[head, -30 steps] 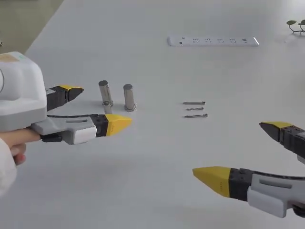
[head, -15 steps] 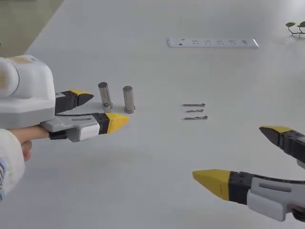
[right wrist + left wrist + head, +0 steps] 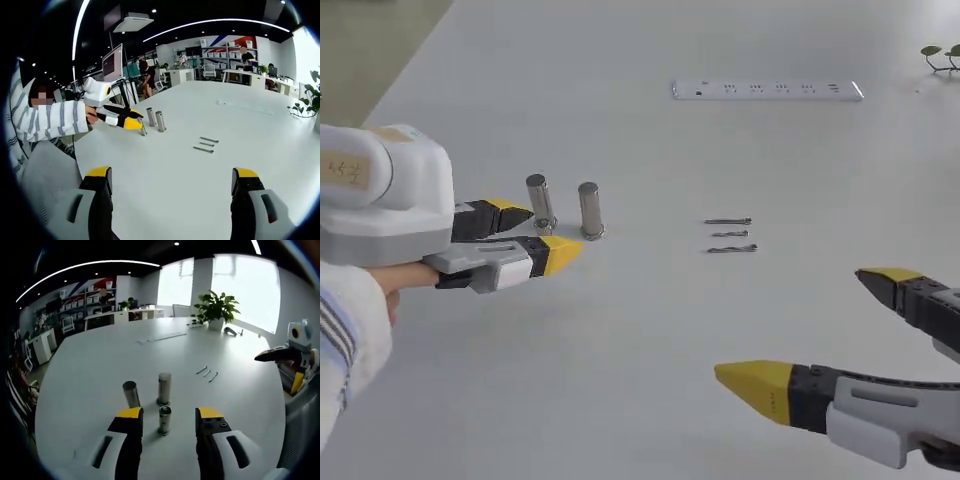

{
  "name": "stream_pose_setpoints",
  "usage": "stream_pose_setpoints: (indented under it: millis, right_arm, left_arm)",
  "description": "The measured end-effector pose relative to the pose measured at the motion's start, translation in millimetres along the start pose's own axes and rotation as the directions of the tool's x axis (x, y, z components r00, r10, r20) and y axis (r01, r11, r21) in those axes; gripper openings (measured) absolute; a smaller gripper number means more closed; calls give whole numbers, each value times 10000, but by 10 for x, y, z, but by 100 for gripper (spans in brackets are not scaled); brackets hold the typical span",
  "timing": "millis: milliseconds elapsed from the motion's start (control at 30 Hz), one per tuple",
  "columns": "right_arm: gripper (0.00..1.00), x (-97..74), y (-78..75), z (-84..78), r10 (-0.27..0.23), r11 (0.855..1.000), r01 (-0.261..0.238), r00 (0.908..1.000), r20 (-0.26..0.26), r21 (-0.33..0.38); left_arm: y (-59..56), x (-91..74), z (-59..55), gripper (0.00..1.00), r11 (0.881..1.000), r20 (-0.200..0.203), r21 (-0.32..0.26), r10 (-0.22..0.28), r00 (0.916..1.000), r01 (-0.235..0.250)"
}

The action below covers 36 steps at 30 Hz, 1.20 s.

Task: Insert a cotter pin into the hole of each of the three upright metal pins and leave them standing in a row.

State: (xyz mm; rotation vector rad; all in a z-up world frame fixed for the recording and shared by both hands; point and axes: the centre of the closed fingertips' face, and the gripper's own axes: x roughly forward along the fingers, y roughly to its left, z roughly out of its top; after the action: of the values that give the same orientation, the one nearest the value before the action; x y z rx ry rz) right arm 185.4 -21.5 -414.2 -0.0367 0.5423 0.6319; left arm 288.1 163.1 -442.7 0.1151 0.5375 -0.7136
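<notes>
The white table (image 3: 640,340) took up nearly all of the head view, with a long power strip (image 3: 766,89) lying flat at its far side and a potted plant (image 3: 216,310) beyond that in the left gripper view.

The left gripper (image 3: 552,228) was held low over the table on the left. Its jaws were partly spread, one on each side of the short metal pin (image 3: 164,420). In the left gripper view (image 3: 169,414) a gap showed on both sides of that pin, so the yellow tips bracketed it without touching.

The right gripper (image 3: 790,323) hung over bare table at the near right, well apart from everything else. Its jaws gaped wide and held nothing, and its own view (image 3: 171,173) showed the same broad spread.

Two taller metal pins (image 3: 539,198) (image 3: 589,208) stood upright just behind the short one, side by side and apart from each other. All three pins formed a tight cluster rather than one straight line.

The three cotter pins (image 3: 730,234) lay flat on the table to the right of the metal pins — parallel, one behind another, near each other but not touching. None of them sat in a metal pin.
</notes>
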Motion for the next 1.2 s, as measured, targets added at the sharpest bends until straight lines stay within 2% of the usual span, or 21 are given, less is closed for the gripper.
stream_pose_setpoints:
  millis: [567, 700, 800, 900, 933, 1200]
  right_arm:
    - [98, -1, 12, -1, 111, 9999, -111, 9999, -16, -60]
    - [98, -6, -23, 14, -68, 9999, 68, 10000, 16, -111]
    - [98, -10, -55, 37, -202, 9997, 204, 9997, 98, -166]
    - [98, -13, -63, 45, -188, 9997, 189, 9998, 104, -153]
    - [98, -10, -67, 39, -189, 9998, 189, 9998, 76, -84]
    - [98, 5, -40, 23, -93, 9999, 93, 9999, 50, -51]
  left_arm:
    - [13, 51, -68, 16, 9991, -287, 242, -338, 9990, 345]
    - [4, 61, -71, 11, 9990, -263, 100, -427, 9987, 429]
    - [15, 59, -73, 7, 9990, -280, 199, -389, 9989, 395]
    - [27, 54, -69, 6, 9993, -252, 178, -327, 9991, 331]
    - [44, 48, -66, 6, 9988, -240, 420, -234, 9994, 244]
    - [37, 36, -75, 6, 9985, -320, 457, -293, 9991, 308]
